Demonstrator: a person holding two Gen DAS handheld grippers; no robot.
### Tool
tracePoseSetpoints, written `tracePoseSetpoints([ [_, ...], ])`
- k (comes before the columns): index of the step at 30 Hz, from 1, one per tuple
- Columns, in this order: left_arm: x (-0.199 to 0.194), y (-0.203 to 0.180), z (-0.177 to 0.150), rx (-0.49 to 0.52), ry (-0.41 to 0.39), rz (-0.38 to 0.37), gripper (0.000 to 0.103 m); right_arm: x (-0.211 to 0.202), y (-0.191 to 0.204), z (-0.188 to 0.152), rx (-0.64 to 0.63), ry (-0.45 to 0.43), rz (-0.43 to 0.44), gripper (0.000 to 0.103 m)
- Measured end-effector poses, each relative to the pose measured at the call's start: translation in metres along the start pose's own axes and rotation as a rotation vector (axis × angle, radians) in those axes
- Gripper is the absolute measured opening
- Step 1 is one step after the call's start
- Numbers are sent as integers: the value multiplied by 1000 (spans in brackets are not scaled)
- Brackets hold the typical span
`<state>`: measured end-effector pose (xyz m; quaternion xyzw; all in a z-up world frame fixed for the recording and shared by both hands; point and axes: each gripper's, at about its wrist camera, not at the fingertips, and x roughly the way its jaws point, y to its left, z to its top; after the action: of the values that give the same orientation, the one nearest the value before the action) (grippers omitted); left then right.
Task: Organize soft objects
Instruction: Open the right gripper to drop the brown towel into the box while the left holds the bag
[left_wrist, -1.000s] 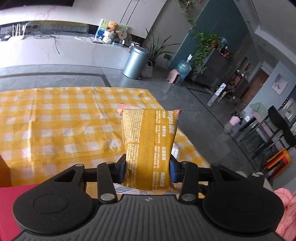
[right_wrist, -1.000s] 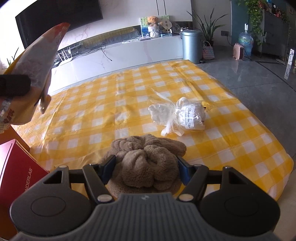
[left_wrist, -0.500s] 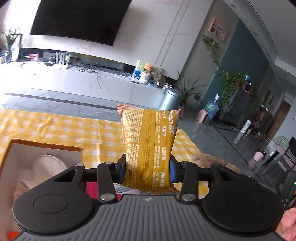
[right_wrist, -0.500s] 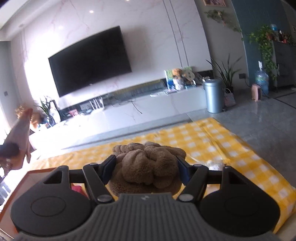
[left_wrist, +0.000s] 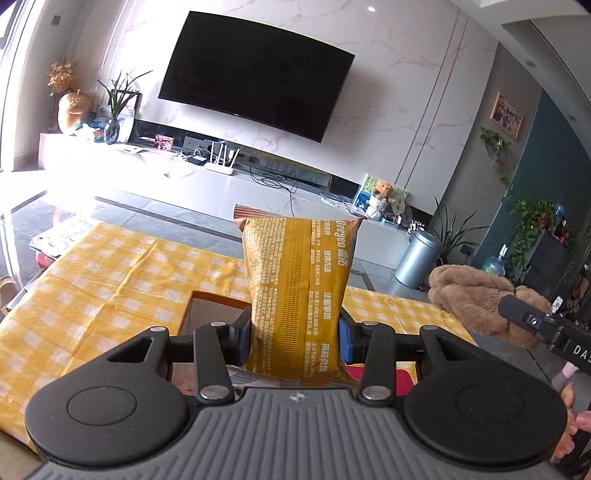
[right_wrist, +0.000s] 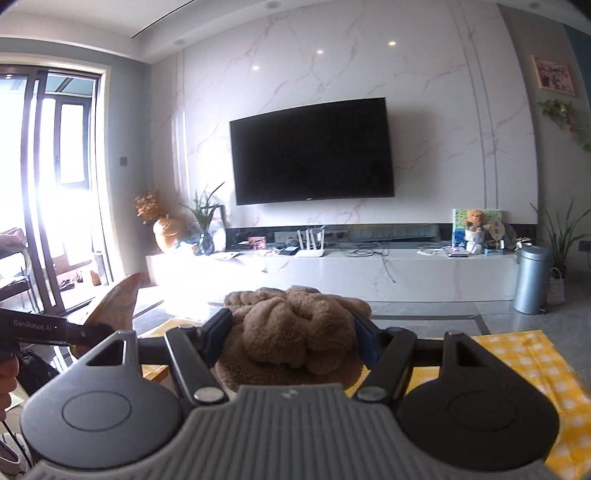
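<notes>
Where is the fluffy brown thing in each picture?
Left wrist view: the fluffy brown thing is at the right edge, clamped by the right hand-held gripper.
Right wrist view: it sits bottom centre, between that hand-held gripper's fingers.
Shared landmark: the black TV on the marble wall.

Upright yellow snack bag (left_wrist: 297, 295) clamped in air above the table's near edge; bunched brown plush towel (right_wrist: 299, 332) likewise held aloft.
</notes>
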<state>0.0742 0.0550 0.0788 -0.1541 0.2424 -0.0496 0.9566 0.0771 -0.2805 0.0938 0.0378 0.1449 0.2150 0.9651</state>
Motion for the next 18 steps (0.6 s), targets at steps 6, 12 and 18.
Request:
tracePoseSetpoints([
  [6, -7, 46, 8, -79, -47, -13, 49, 78, 57, -17, -114, 196, -3, 68],
  [12, -12, 72, 3, -99, -55, -100, 50, 162, 90, -49, -191, 428, -36, 41],
  [18, -3, 97, -5, -158, -21, -110, 50, 175, 106, -75, -324, 529, -54, 39],
])
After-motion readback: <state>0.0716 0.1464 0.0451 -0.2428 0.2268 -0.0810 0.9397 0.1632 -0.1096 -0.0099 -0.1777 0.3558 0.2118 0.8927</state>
